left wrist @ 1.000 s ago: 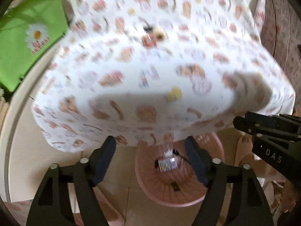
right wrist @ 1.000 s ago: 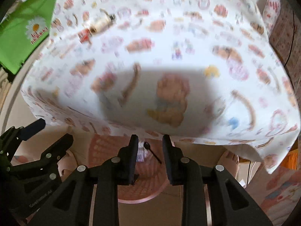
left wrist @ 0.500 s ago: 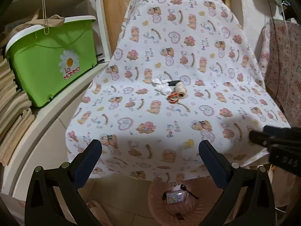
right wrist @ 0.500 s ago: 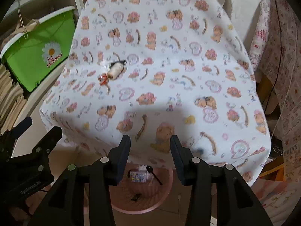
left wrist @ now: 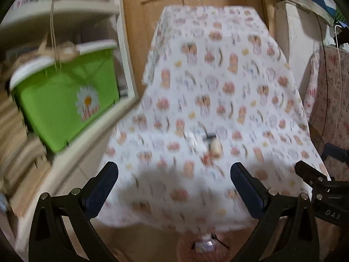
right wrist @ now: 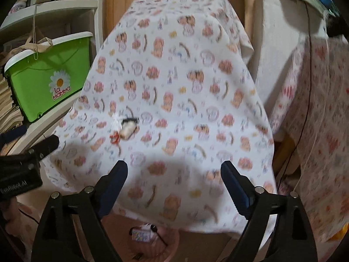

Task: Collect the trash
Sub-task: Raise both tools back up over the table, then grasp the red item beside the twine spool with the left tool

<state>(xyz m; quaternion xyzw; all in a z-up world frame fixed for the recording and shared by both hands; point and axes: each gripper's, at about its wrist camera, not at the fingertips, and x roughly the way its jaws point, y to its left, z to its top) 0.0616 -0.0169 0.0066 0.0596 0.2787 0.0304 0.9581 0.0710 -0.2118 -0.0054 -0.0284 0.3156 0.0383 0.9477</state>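
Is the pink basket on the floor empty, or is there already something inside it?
Not empty. The pink basket holds a small printed packet and a thin black stick.

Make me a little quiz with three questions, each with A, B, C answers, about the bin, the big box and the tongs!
1. Where is the pink bin?
A. on the table
B. on the floor under the table's near edge
C. on the shelf

2. What colour is the daisy box?
A. green
B. blue
C. red

3. What is between the left tongs?
A. a bottle
B. a wrapper
C. nothing

Answers: 1 B, the bin peeks out below the tablecloth; 2 A, its walls are bright green; 3 C, both fingers stand wide apart with only cloth beyond.
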